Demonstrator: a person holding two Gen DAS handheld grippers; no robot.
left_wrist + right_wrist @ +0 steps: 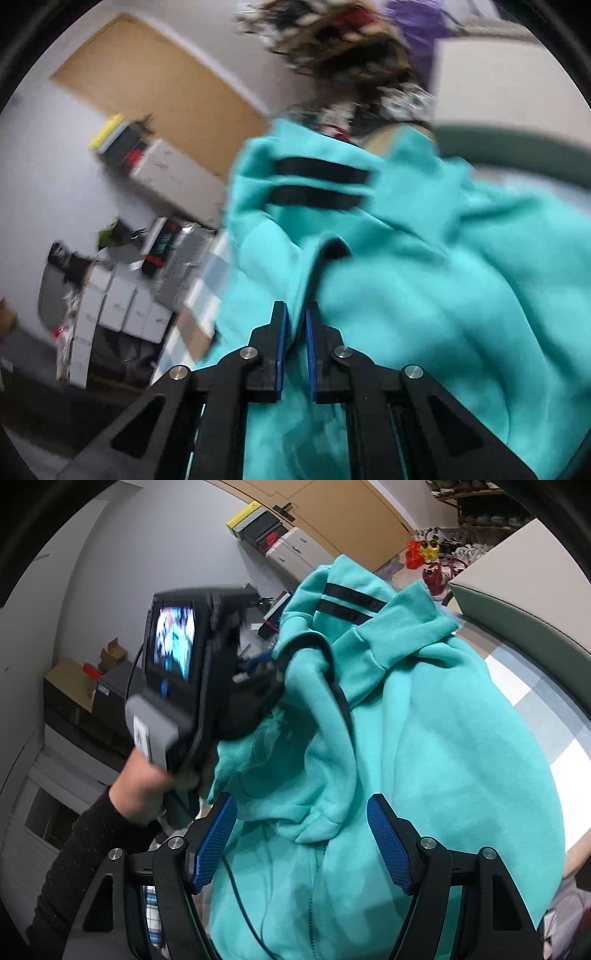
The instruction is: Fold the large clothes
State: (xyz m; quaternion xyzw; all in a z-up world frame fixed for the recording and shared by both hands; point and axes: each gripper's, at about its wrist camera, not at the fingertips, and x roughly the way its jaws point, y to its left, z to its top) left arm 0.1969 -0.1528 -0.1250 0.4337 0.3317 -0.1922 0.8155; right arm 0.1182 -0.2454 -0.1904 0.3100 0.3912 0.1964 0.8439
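Two tools are working on one turquoise hoodie [424, 746], which is lying heaped on a checked surface [532, 686]. The left tool [295, 314] is closed tight, its blue pads [281, 332] pinching a fold of the fabric near a black-edged opening. The right tool [303, 843] is standing wide open, holding nothing, with the hoodie spreading ahead of and beneath its pads. A hand [144, 790] in a dark sleeve [74, 867] is gripping the left tool's handle.

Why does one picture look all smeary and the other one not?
Left wrist view: nearly everything is smeared, the turquoise hoodie and the boxes alike. Right wrist view: the hoodie is sharp; only the left gripper is blurred. Both views bulge round, with black corners.
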